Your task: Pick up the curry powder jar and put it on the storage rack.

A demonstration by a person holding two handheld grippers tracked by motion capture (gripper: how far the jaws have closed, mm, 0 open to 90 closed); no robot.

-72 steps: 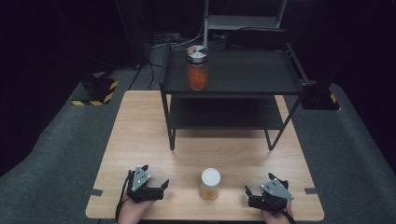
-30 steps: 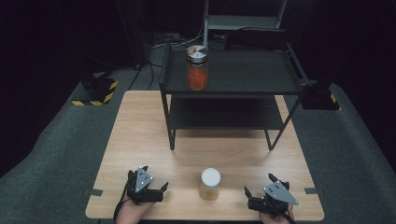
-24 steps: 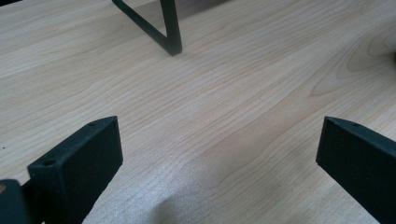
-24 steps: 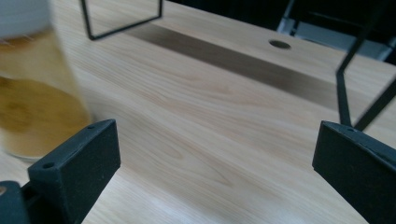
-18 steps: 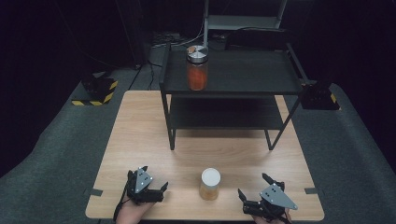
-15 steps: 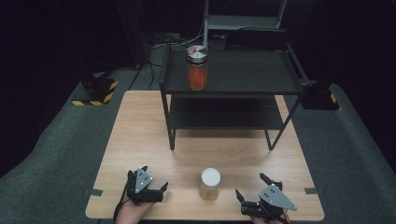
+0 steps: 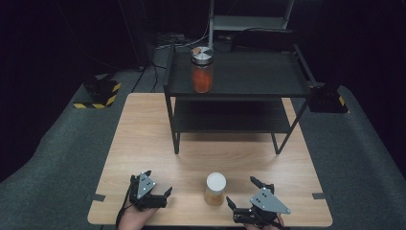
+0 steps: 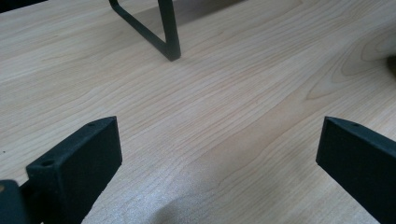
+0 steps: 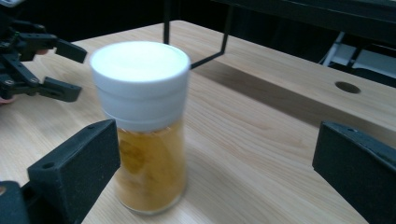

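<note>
A clear jar of amber stuff with a white lid (image 7: 215, 189) stands upright near the table's front edge. My right gripper (image 7: 241, 190) is just to its right, open and angled towards it. In the right gripper view the jar (image 9: 144, 130) stands close ahead, near the left jaw, touching neither jaw. My left gripper (image 7: 159, 182) rests open at the jar's left, apart from it; in the left gripper view its jaws stand wide over bare wood (image 8: 219, 116). A second jar with red-orange contents and a metal lid (image 7: 201, 69) stands on the black rack's top shelf (image 7: 249, 72).
The two-tier black rack (image 7: 282, 134) takes up the back half of the wooden table (image 7: 143, 124). A yellow-and-black striped block (image 7: 100, 93) lies on the floor at left, a dark box (image 7: 328, 98) at right. Open wood lies between rack and grippers.
My right gripper has shifted left and turned towards the white-lidded jar, its jaws now beside it. The left gripper and both jars have stayed put.
</note>
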